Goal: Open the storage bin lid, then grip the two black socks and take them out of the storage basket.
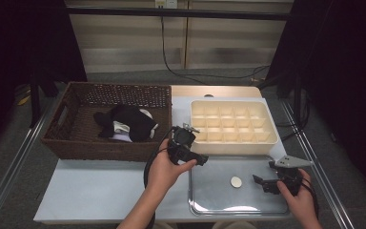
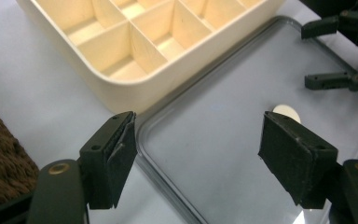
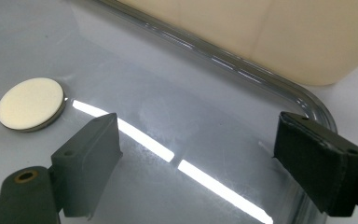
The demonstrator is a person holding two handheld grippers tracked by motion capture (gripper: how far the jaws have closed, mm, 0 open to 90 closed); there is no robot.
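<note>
Two tongs, high view: left tongs point(image 1: 196, 158) hovered at the metal tray's point(image 1: 209, 202) left edge, right tongs point(image 1: 259, 180) over its right side, small cream disc point(image 1: 236, 182) lying on the tray between them.
Left gripper view: jaws gaped wide, holding nothing; disc point(image 2: 284, 112) just past the right jaw, cream divided box point(image 2: 135, 51) beyond.
Right gripper view: jaws wide apart too, empty; disc point(image 3: 30, 103) sat left of them on the tray point(image 3: 242, 74).

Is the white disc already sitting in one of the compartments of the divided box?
No. The white disc lies flat on the metal tray, and the divided box behind it has empty compartments.
</note>
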